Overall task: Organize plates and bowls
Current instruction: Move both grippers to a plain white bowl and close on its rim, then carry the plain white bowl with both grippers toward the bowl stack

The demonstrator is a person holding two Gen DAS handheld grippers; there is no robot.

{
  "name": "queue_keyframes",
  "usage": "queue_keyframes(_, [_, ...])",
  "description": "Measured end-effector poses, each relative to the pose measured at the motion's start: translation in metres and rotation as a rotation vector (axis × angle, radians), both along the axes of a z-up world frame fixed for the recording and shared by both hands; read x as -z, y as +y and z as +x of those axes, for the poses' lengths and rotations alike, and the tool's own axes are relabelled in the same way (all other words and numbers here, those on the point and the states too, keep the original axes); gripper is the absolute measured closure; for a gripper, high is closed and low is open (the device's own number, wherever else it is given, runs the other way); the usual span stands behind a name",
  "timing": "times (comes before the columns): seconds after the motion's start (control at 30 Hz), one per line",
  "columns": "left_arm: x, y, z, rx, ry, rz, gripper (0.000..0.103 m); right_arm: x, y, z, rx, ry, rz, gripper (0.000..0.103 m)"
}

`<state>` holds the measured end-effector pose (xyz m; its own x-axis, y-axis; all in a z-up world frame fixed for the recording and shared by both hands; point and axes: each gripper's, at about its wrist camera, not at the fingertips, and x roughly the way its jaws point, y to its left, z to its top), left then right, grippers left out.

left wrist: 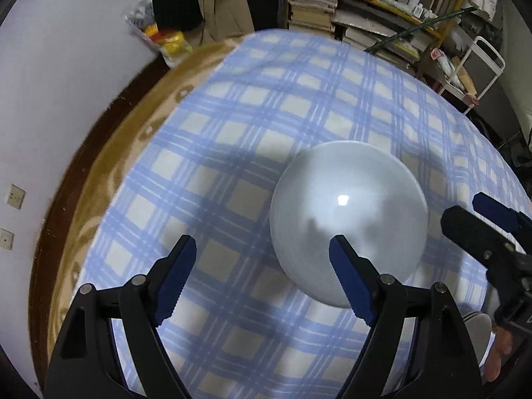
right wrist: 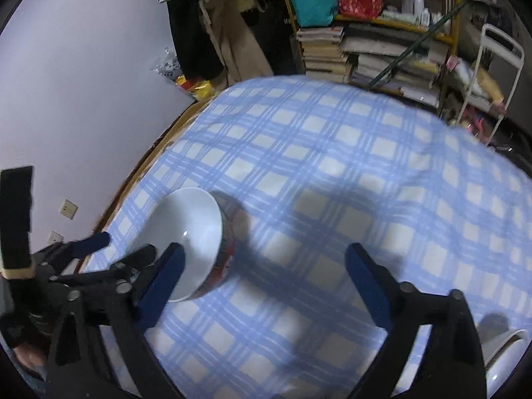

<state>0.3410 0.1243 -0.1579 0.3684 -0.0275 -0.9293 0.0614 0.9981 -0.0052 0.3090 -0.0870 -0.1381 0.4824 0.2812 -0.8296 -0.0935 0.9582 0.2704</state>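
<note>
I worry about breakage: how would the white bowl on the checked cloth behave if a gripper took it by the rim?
The white bowl shows a sharp glare spot, so it is probably glazed ceramic: stiff, fragile and slick under the fingers. It looks deep with a patterned outer wall, likely heavy for its size. Sitting upright on the soft cloth, it may tip if pushed.

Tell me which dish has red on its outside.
The bowl by the left gripper; the dish at the lower right looks plain white.

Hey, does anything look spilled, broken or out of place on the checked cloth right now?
Nothing stands out. The white bowl sits upright and empty on the blue checked cloth, with no spill or visible crack. Both grippers hover open, touching nothing.
</note>
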Motion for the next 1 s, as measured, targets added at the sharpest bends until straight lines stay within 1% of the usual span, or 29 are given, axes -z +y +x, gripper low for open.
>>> queue_keyframes(0.07, [0.006,0.005,0.004,-0.033,0.006,-0.026,0.024,0.006,0.006,0.005,-0.007,0.013,-0.007,0.010])
queue_keyframes(0.1, [0.008,0.007,0.005,-0.045,0.007,-0.034,0.029,0.008,0.007,0.007,-0.007,0.020,-0.004,0.011])
queue_keyframes(0.13, [0.010,0.009,0.005,-0.055,0.008,-0.040,0.041,0.011,0.009,0.010,-0.005,0.034,0.001,0.012])
queue_keyframes(0.17, [0.013,0.011,0.007,-0.058,0.018,-0.049,0.050,0.013,0.011,0.012,-0.003,0.048,0.007,0.013])
queue_keyframes(0.2, [0.017,0.011,0.009,-0.045,0.043,-0.061,0.064,0.016,0.013,0.015,-0.005,0.062,0.012,0.013])
queue_keyframes(0.23, [0.020,0.010,0.011,-0.013,0.075,-0.088,0.073,0.017,0.015,0.017,-0.007,0.069,0.014,0.014])
queue_keyframes(0.27, [0.021,0.011,0.011,0.005,0.081,-0.103,0.076,0.020,0.018,0.019,-0.010,0.081,0.010,0.016])
queue_keyframes(0.3, [0.020,0.010,0.011,0.018,0.074,-0.103,0.079,0.022,0.020,0.021,-0.013,0.088,0.007,0.023])
queue_keyframes(0.33, [0.019,0.009,0.011,0.027,0.063,-0.099,0.081,0.025,0.023,0.023,-0.016,0.096,0.000,0.028])
queue_keyframes(0.37, [0.018,0.008,0.011,0.031,0.061,-0.106,0.081,0.029,0.026,0.026,-0.017,0.115,-0.018,0.042])
queue_keyframes(0.4, [0.018,0.008,0.012,0.032,0.069,-0.124,0.083,0.032,0.027,0.027,-0.020,0.132,-0.005,0.058])
queue_keyframes(0.43, [0.018,0.007,0.012,0.030,0.075,-0.131,0.088,0.035,0.027,0.028,-0.019,0.155,0.013,0.065])
queue_keyframes(0.47, [0.020,0.003,0.014,0.047,0.091,-0.131,0.091,0.039,0.029,0.029,-0.017,0.180,0.035,0.075])
queue_keyframes(0.5, [0.021,-0.001,0.014,0.056,0.099,-0.113,0.092,0.041,0.031,0.029,-0.023,0.200,0.065,0.084])
queue_keyframes(0.53, [0.021,-0.004,0.014,0.060,0.099,-0.093,0.092,0.043,0.034,0.028,-0.037,0.210,0.087,0.088])
queue_keyframes(0.57, [0.020,-0.007,0.013,0.062,0.090,-0.072,0.092,0.043,0.037,0.027,-0.038,0.203,0.069,0.088])
queue_keyframes(0.63, [0.017,-0.009,0.011,0.053,0.091,-0.064,0.092,0.042,0.039,0.024,-0.042,0.193,0.047,0.088])
queue_keyframes(0.73, [0.012,-0.009,0.007,0.039,0.101,-0.077,0.092,0.039,0.035,0.020,-0.039,0.192,0.066,0.090])
queue_keyframes(0.8, [0.007,-0.013,0.003,0.044,0.105,-0.088,0.092,0.033,0.032,0.017,-0.035,0.183,0.060,0.090])
queue_keyframes(1.0, [-0.024,-0.037,-0.017,0.071,0.053,-0.067,0.091,0.004,0.014,-0.001,-0.022,0.133,0.040,0.090])
